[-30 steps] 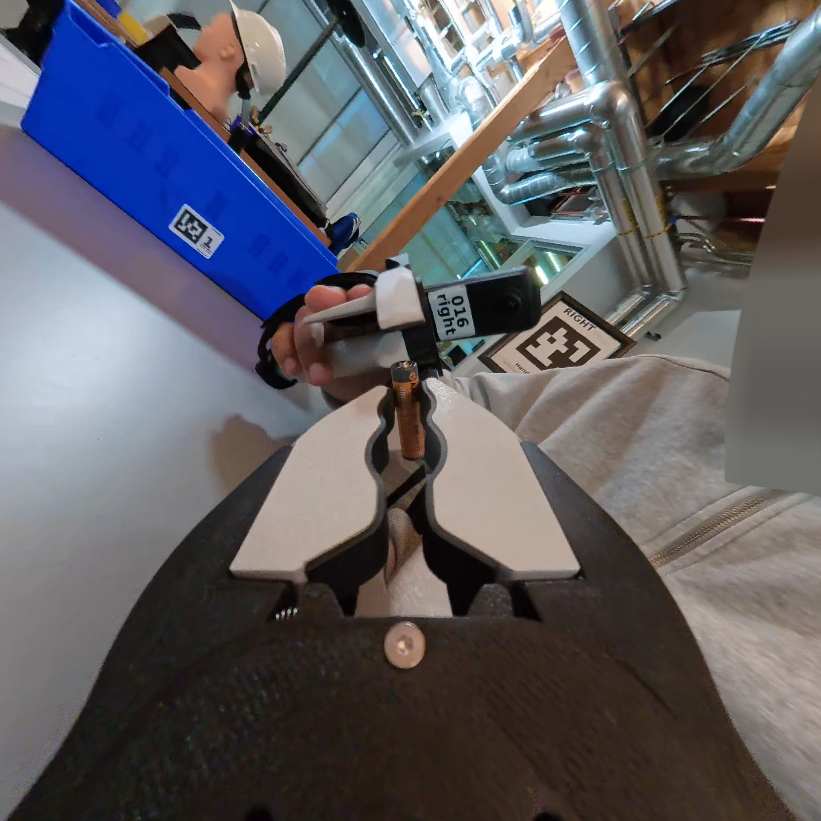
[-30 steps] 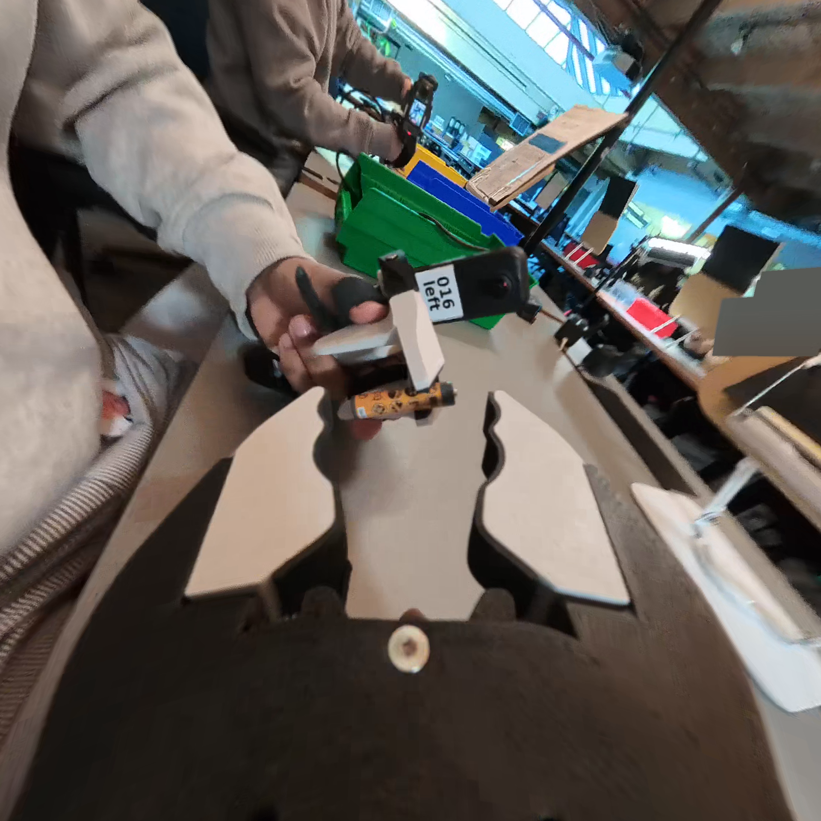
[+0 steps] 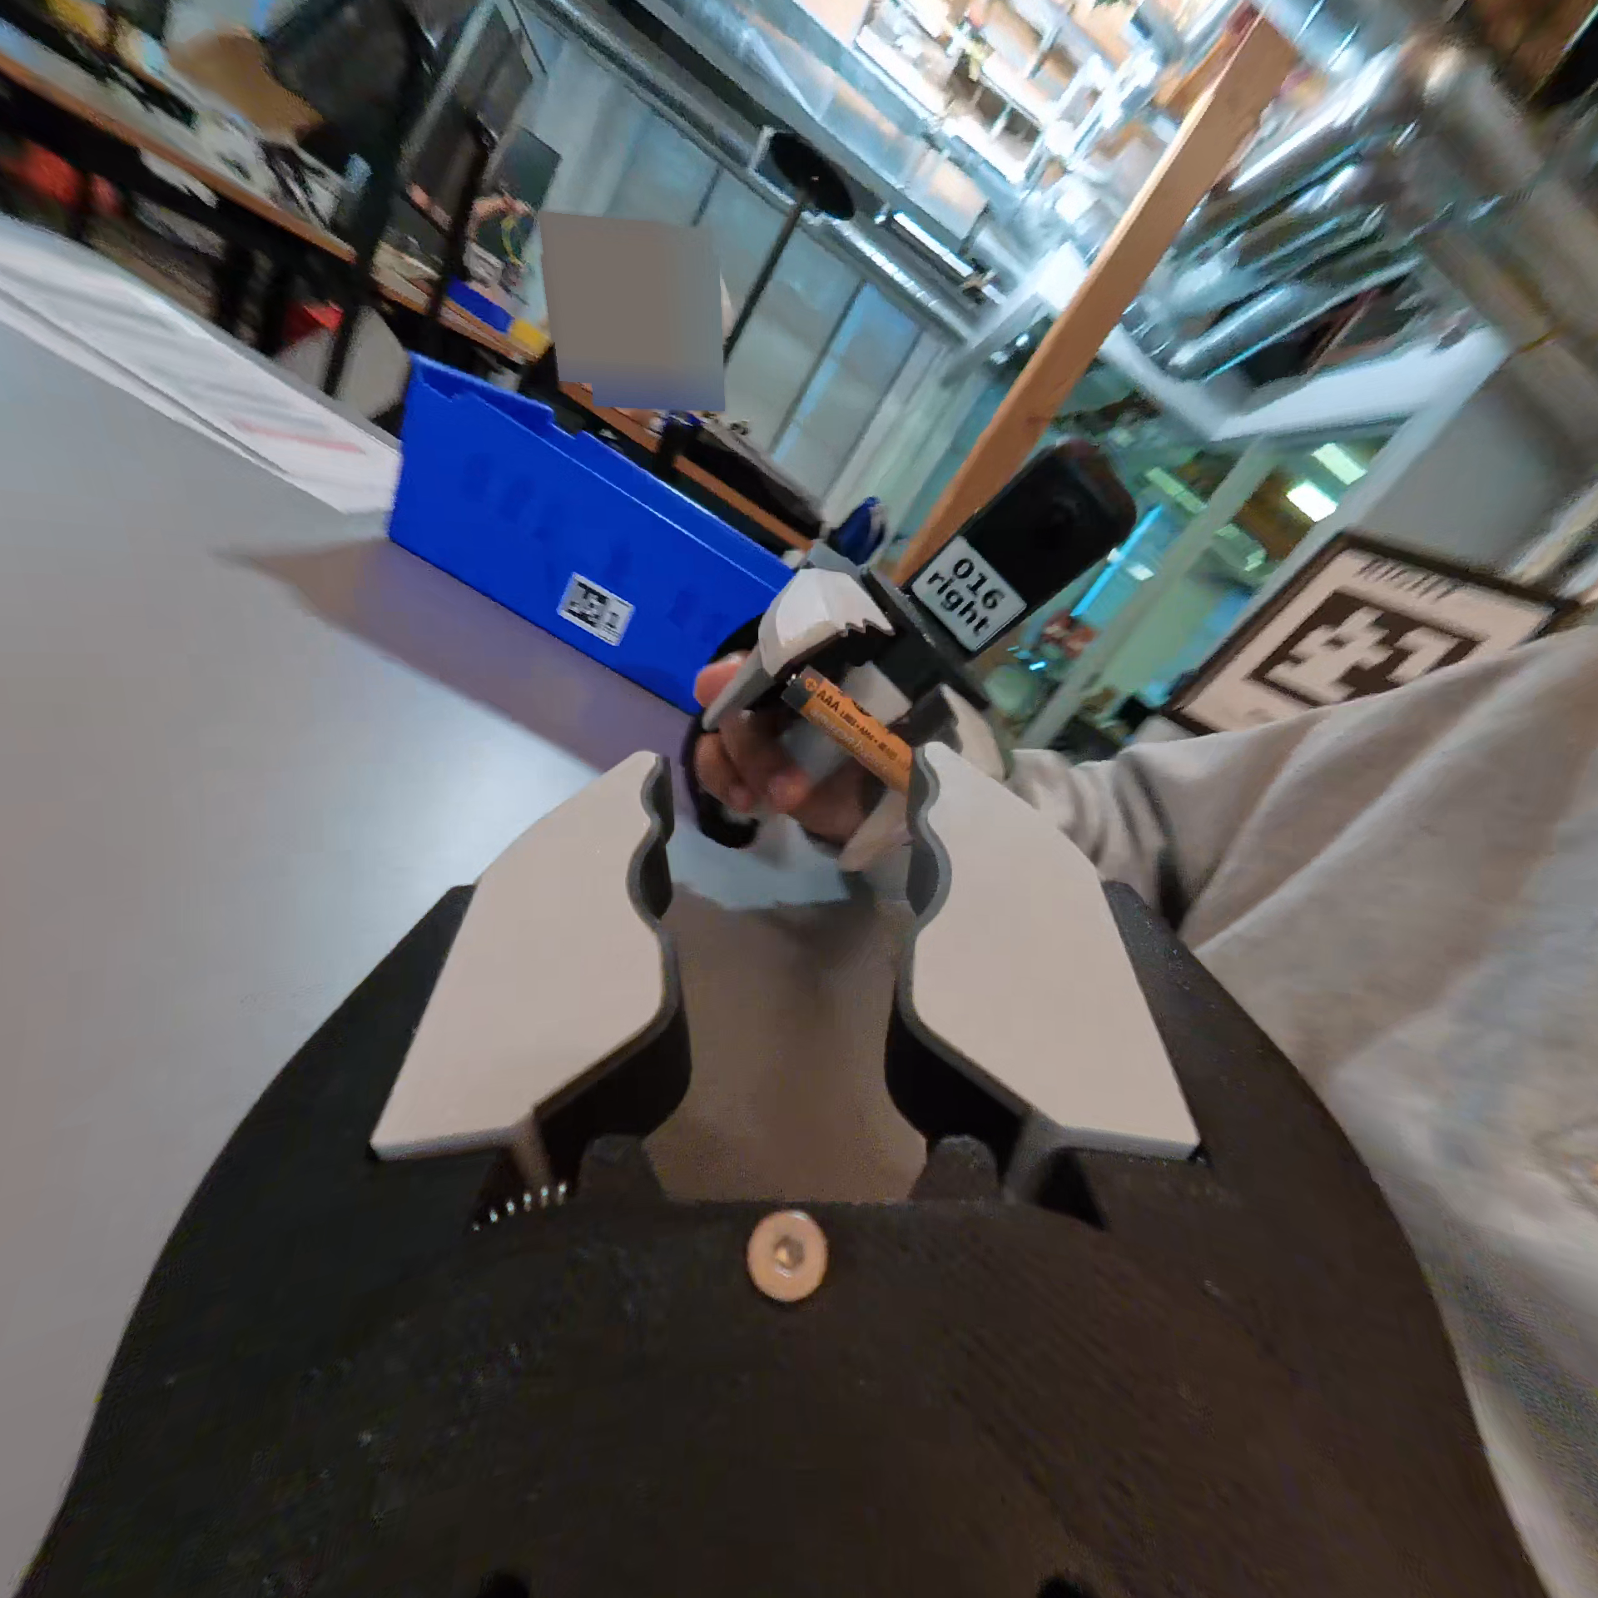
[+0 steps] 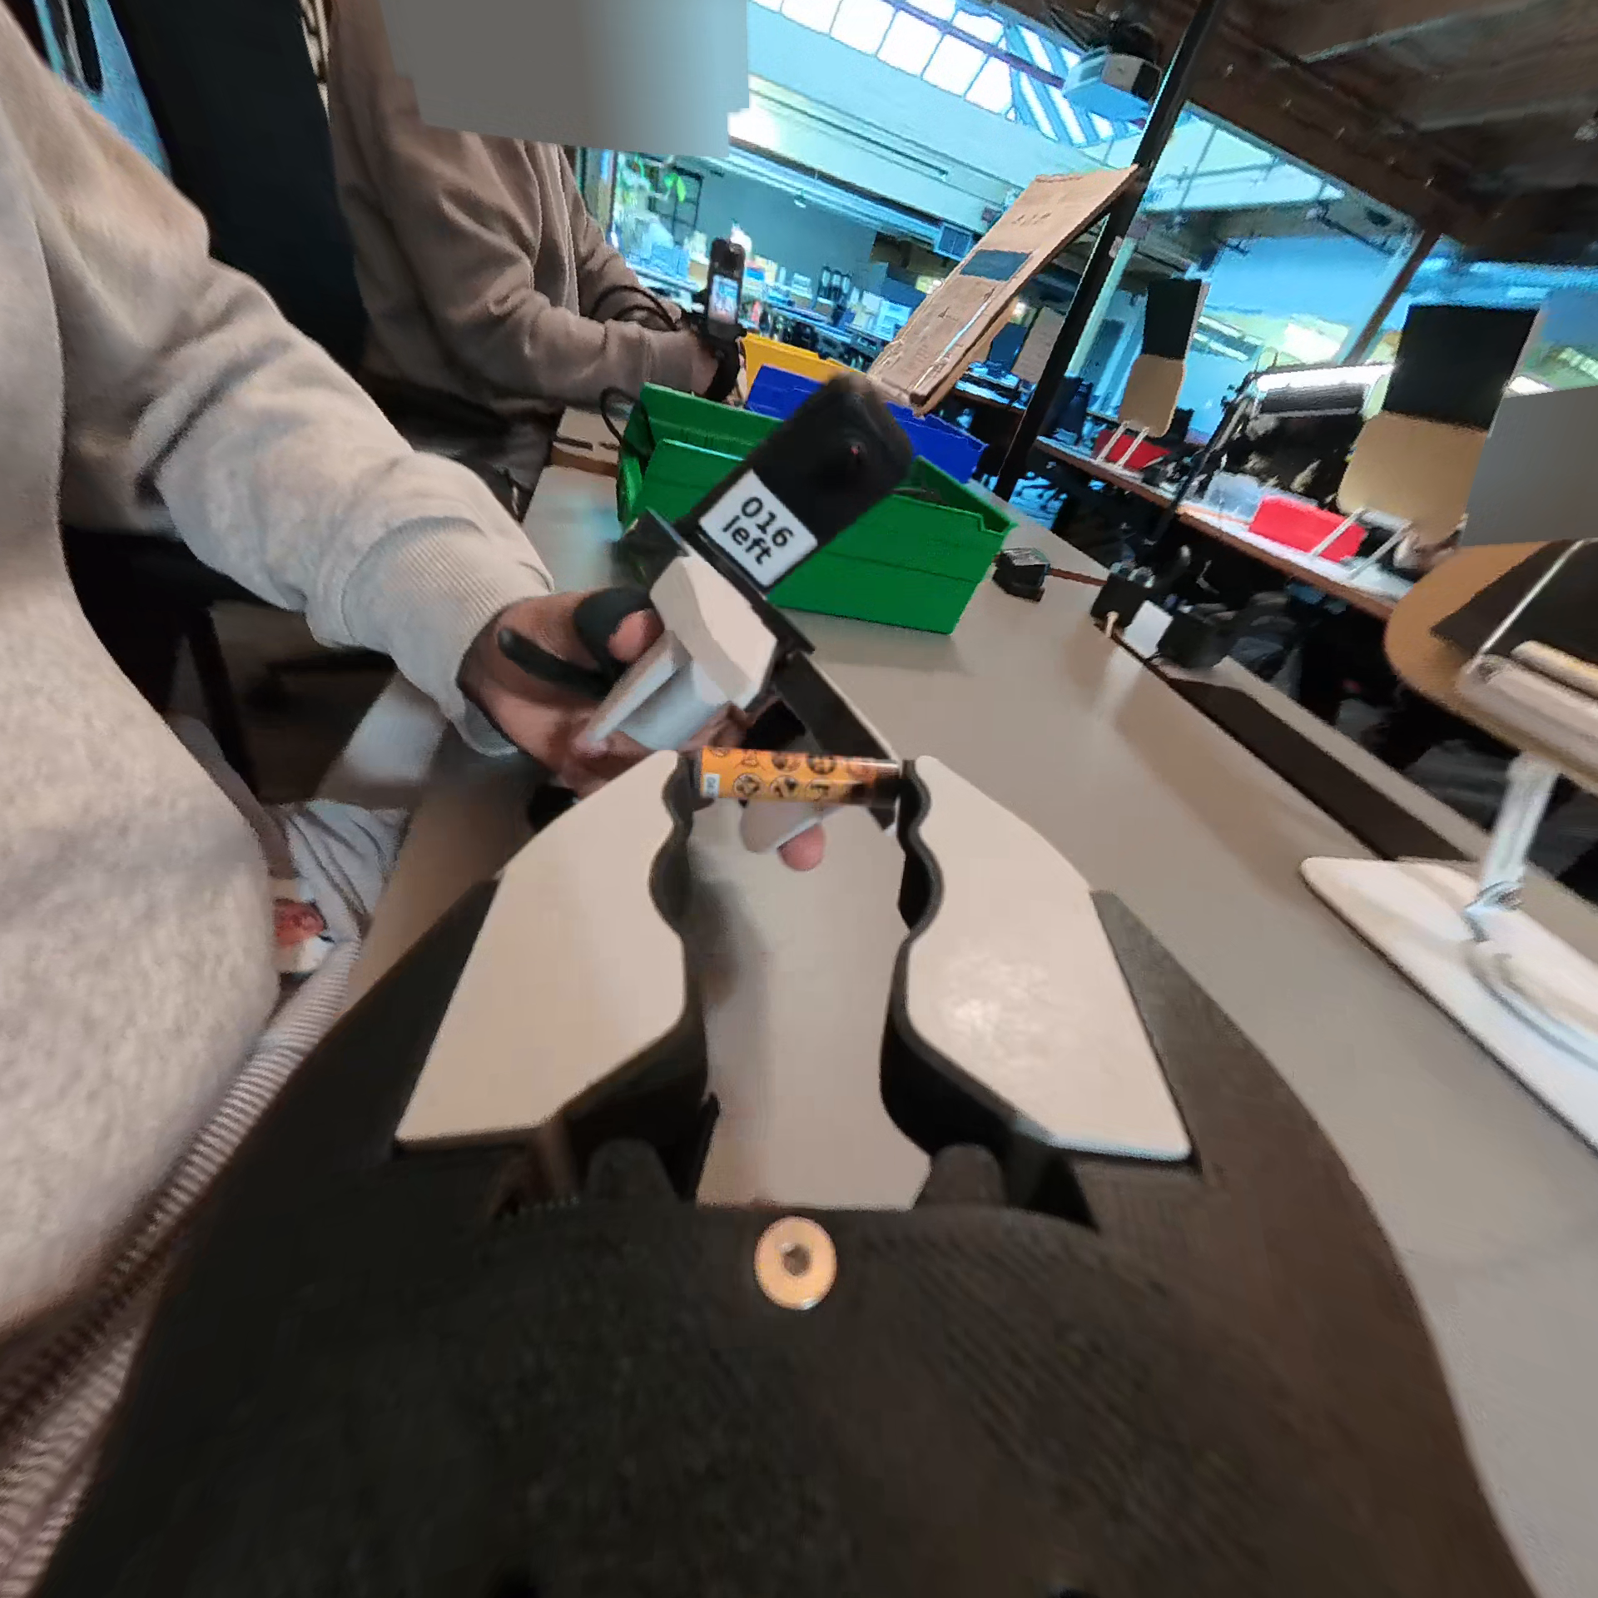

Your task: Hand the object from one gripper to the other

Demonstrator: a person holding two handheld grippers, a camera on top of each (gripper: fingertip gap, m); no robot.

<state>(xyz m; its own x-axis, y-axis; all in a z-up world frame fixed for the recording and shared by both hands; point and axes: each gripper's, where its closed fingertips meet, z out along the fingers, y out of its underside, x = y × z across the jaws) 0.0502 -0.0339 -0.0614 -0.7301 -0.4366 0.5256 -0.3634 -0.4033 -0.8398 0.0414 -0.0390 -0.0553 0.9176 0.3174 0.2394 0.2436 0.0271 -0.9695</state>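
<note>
Above the desk (image 4: 1081,778), the battery (image 4: 795,776) lies crosswise at the very tips of the right tool (image 4: 795,783), which grips it end to end with its fingers spread a battery's length apart. From the left wrist view, the left tool (image 3: 789,765) stands wide apart with nothing between its fingers, and the battery sits beyond them, one end hidden behind the right-hand fingertip. A blue bin (image 3: 536,519) stands farther back on the desk.
</note>
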